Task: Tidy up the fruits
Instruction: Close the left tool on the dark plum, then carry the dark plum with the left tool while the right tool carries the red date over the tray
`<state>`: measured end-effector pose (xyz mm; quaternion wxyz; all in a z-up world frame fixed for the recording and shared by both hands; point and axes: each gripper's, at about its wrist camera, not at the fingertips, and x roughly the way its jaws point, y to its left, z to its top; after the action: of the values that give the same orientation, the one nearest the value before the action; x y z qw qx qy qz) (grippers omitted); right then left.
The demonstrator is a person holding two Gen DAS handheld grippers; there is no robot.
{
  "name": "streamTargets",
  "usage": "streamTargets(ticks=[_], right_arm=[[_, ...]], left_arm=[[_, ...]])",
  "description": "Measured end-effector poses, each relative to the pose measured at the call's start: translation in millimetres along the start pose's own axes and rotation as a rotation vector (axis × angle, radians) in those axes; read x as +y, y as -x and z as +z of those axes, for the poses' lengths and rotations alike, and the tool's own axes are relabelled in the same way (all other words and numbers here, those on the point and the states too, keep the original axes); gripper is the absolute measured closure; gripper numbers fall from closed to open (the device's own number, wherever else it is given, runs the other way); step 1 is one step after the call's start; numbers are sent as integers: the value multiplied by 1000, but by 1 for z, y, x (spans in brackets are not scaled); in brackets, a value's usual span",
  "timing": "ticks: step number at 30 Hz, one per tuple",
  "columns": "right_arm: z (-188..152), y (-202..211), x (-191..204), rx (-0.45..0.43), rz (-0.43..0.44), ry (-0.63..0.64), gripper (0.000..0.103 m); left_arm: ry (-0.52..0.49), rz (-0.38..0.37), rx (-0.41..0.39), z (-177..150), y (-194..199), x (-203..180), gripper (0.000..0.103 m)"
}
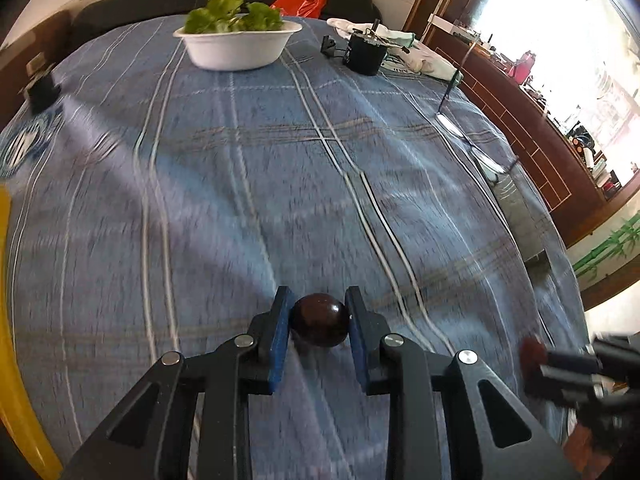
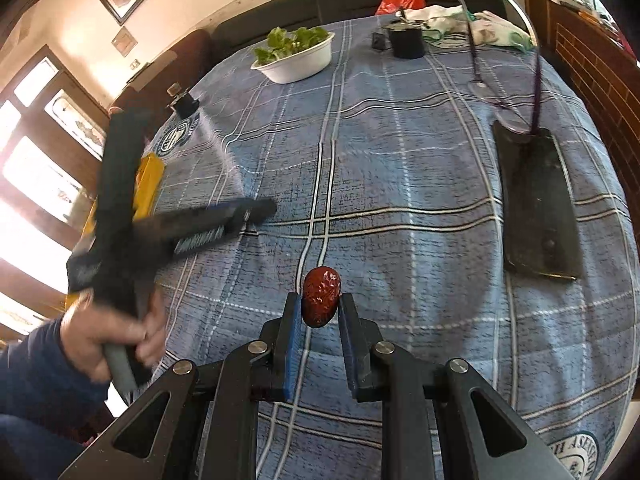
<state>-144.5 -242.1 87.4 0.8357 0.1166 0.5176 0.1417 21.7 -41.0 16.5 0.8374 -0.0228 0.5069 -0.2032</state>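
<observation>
My left gripper [image 1: 319, 312] is shut on a dark, smooth round fruit [image 1: 319, 326], held above the blue plaid cloth [image 1: 280, 168]. My right gripper [image 2: 320, 308] is shut on a wrinkled red date [image 2: 321, 296], pinched at its lower half between the blue pads. In the right wrist view the left gripper [image 2: 256, 210] shows blurred at the left, held by a hand [image 2: 108, 340]. In the left wrist view the right gripper shows at the lower right, with the red date [image 1: 534, 354] blurred at its tip.
A white bowl of green leaves [image 1: 238, 46] stands at the far side. A black cup [image 1: 366, 54], a red bag [image 1: 302, 0], white cloth [image 1: 404, 50], glasses [image 2: 486, 88] and a dark cleaver [image 2: 538, 204] lie right. A yellow object [image 2: 150, 184] is at the left edge.
</observation>
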Motion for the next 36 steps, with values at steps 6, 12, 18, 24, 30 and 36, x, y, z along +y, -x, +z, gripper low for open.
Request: streamTargets(ticks=[6, 12, 18, 24, 30, 36], right_arm=[[4, -12, 14, 25, 24, 23, 82], [6, -18, 31, 30, 48, 58, 82], [5, -24, 48, 40, 68, 82, 82], [6, -29, 74, 44, 101, 131, 82], [8, -39, 105, 57, 141, 191, 82], [7, -50, 143, 70, 189, 268, 82]], left_arm=[[7, -4, -2, -17, 18, 4, 77], [38, 8, -37, -23, 41, 17, 77], [49, 18, -74, -31, 65, 24, 77], [76, 39, -119, -39, 93, 38, 77], [122, 83, -169, -50, 124, 61, 77], [185, 141, -211, -67, 154, 89, 77]])
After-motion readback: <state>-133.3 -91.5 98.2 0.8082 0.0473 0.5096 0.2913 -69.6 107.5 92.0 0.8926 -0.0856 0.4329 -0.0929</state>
